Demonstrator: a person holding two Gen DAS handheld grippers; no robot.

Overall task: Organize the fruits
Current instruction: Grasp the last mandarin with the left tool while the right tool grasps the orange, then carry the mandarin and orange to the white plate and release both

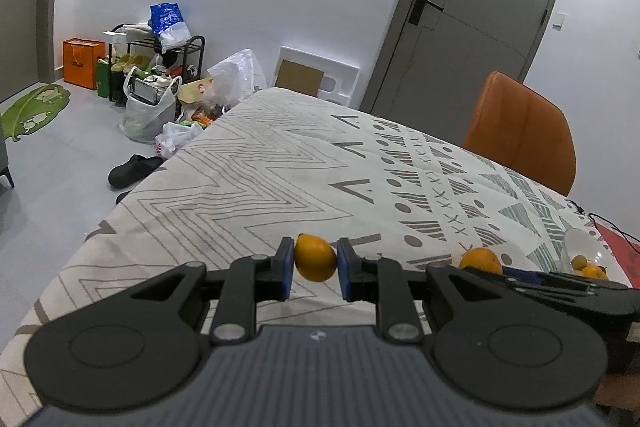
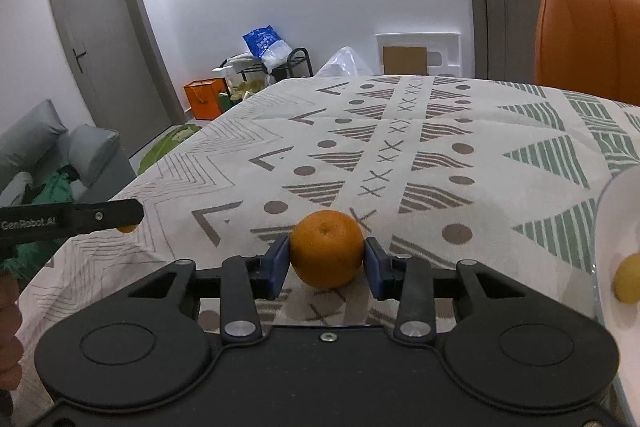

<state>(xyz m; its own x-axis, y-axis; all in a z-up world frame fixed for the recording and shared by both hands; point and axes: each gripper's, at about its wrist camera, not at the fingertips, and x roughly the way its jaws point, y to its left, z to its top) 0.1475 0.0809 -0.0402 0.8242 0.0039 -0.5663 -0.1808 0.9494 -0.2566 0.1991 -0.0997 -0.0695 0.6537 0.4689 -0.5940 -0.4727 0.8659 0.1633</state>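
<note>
Grip on both fruits looks secure: left gripper (image 1: pixel 315 267) clamps a lemon (image 1: pixel 315 257), right gripper (image 2: pixel 326 261) an orange (image 2: pixel 326 247), both left of the bowl (image 1: pixel 588 247); carry level, release low inside it.

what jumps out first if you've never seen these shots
Each gripper pinches a fruit over the patterned tablecloth: the left gripper holds a small yellow-orange fruit, the right gripper a round orange. An orange chair stands at the table's far side, and a white bowl with small fruits sits at right.
</note>
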